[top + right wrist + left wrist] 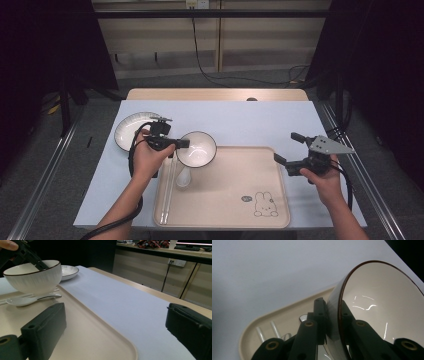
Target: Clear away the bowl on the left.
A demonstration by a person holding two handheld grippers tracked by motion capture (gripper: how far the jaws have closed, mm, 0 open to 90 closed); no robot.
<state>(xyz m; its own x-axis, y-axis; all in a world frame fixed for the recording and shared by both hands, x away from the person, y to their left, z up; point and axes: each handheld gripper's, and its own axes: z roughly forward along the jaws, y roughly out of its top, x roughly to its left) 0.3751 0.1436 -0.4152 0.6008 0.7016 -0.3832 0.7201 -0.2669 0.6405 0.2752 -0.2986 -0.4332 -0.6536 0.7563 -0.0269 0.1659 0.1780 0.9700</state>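
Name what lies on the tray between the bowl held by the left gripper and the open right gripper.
Nothing: in the high view the tray is bare between the bowl and the right gripper; the spoon lies below the bowl.

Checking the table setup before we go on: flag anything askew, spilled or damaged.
Nothing spilled or broken. The white bowl is off the tray, clamped by its rim in the left gripper above the spoon. The plate sits flat on the mat.
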